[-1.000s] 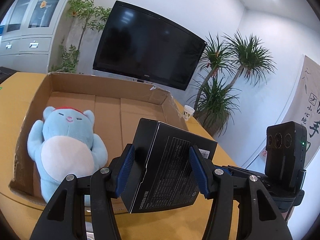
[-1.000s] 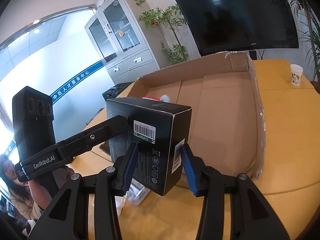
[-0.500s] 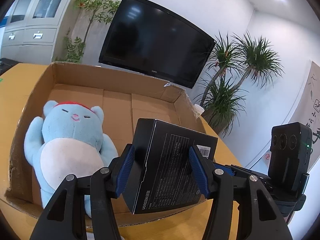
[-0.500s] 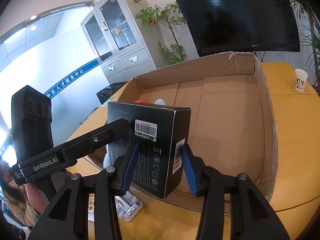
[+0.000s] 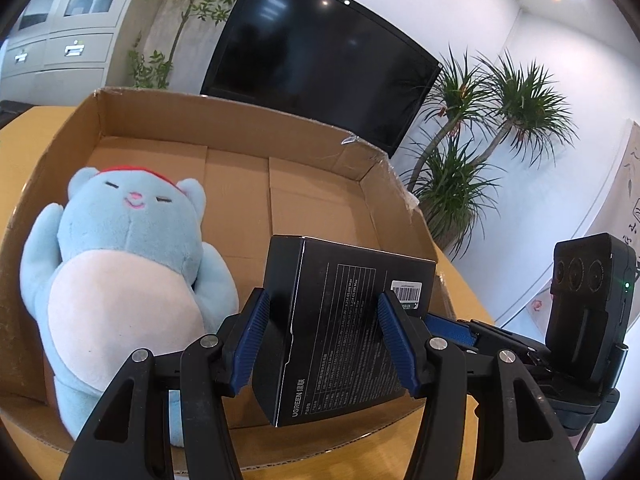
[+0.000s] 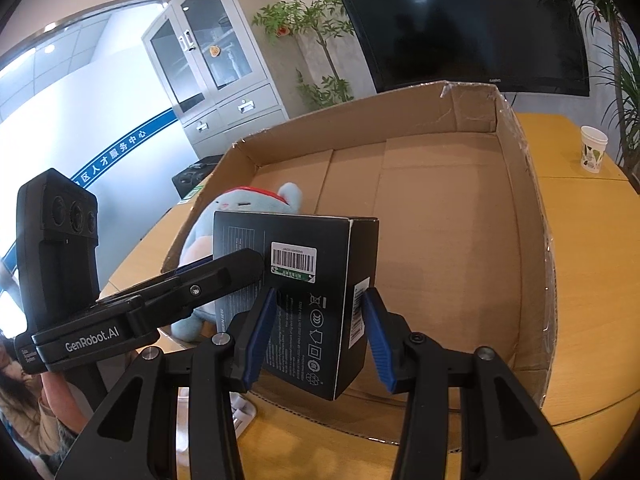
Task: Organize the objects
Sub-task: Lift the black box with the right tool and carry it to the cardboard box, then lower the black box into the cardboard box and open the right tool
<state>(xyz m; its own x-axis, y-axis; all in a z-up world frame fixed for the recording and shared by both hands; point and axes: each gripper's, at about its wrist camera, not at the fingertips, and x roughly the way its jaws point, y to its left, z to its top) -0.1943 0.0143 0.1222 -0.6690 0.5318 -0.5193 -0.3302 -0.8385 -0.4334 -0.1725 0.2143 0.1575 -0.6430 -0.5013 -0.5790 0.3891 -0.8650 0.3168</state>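
Both grippers hold one black Ugreen box (image 5: pixel 344 320). My left gripper (image 5: pixel 324 340) is shut on its wide faces. My right gripper (image 6: pixel 316 336) is shut on its narrow end, where the barcode side of the box (image 6: pixel 308 292) faces me. The box hangs over the near wall of an open cardboard carton (image 5: pixel 240 136), also seen in the right wrist view (image 6: pixel 520 216). A light blue plush bear (image 5: pixel 120 264) lies on its back in the carton's left part; only its head (image 6: pixel 256 204) shows behind the box in the right wrist view.
The carton stands on a yellow wooden table (image 6: pixel 580 240). A paper cup (image 6: pixel 593 155) stands on the table at the far right. A white plastic item (image 6: pixel 240 412) lies on the table under the box. A TV (image 5: pixel 316 60), plants and a cabinet line the wall.
Both grippers have carried the black box forward, from in front of the carton to over its near wall. The carton and bear look closer. The grip has not changed.
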